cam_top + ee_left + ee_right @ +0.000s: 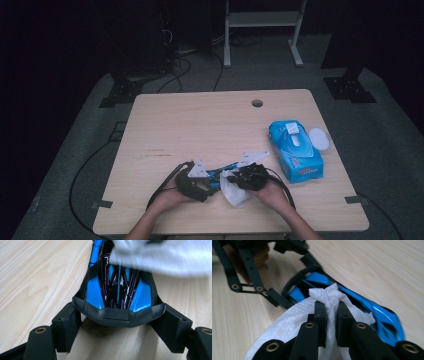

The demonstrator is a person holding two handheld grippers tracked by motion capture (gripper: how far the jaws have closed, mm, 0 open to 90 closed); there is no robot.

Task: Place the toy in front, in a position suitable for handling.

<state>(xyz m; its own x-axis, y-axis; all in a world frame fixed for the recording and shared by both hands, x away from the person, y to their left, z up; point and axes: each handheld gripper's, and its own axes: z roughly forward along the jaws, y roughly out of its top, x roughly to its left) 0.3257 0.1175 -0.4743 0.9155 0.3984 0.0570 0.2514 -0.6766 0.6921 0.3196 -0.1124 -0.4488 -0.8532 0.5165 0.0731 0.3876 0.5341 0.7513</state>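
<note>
wipe [287, 325], white and crumpled, sits pinched between the closed jaws of the right gripper [331, 315], its bunched tip pressed onto a blue and black toy car [372, 312] near the table's [200, 120] front edge. left gripper [117, 317] clamps that car's wide black tail between its jaws, holding it just above the wood, the wipe [160, 255] lying over the car's [117, 287] far end. in the high view both grippers, left [192, 181] and right [252, 175], meet nose to nose over the car [222, 171]. farther right lies a blue wipes pack [296, 150], a white round lid [318, 138] touching its side. a cable hole [257, 103] lies near the far edge.
</note>
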